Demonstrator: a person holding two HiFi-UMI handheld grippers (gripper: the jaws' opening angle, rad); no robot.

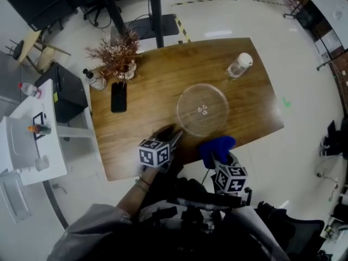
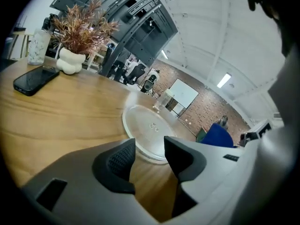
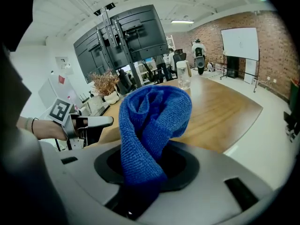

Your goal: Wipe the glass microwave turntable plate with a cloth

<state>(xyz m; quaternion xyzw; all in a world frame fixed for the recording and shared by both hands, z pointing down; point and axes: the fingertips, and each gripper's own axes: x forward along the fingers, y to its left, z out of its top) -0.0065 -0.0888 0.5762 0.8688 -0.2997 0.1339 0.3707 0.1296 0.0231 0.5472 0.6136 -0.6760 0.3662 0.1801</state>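
The clear glass turntable plate lies flat on the wooden table, right of centre; it also shows in the left gripper view as the plate. My left gripper hovers at the table's near edge, just short of the plate's near-left rim, jaws open with only wood and the rim between them. My right gripper is off the table's near edge, shut on a bunched blue cloth that stands up from its jaws.
A black phone, a dried plant in a white vase and a small bottle sit at the table's left. A clear jar with a white lid stands beyond the plate. White and black furniture is to the left.
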